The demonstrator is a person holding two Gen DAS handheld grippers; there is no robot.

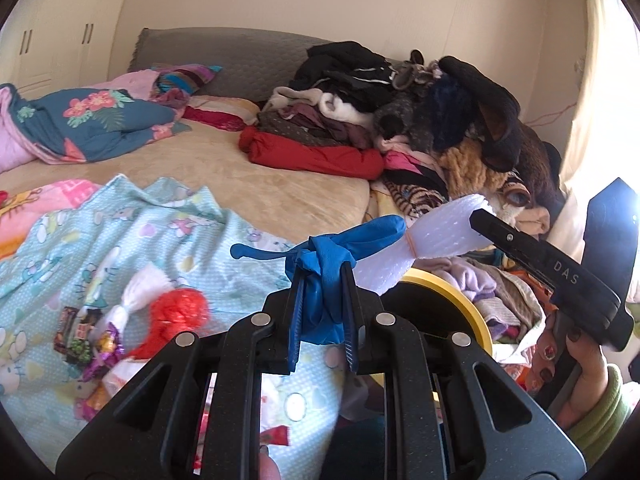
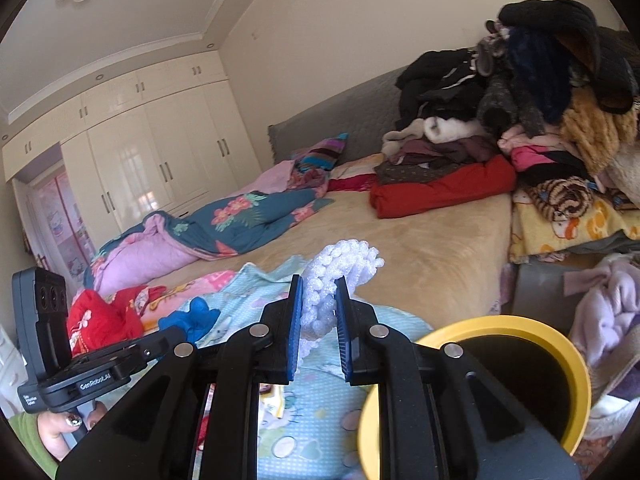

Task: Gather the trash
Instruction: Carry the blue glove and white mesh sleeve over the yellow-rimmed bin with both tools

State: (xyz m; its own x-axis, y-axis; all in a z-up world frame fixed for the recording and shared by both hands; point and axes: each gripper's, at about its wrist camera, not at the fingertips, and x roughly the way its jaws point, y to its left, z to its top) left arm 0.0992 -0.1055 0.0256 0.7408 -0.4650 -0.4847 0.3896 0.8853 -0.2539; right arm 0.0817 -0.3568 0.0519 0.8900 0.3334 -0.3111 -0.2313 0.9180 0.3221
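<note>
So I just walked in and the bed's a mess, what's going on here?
A person is clearing trash off the bed with a pair of tongs in each hand. The left tongs are shut on a crumpled blue glove, the right tongs on a white foam net. Both pieces are held up near a yellow-rimmed bin beside the bed. More wrappers and another foam net lie on the light blue blanket.
</note>
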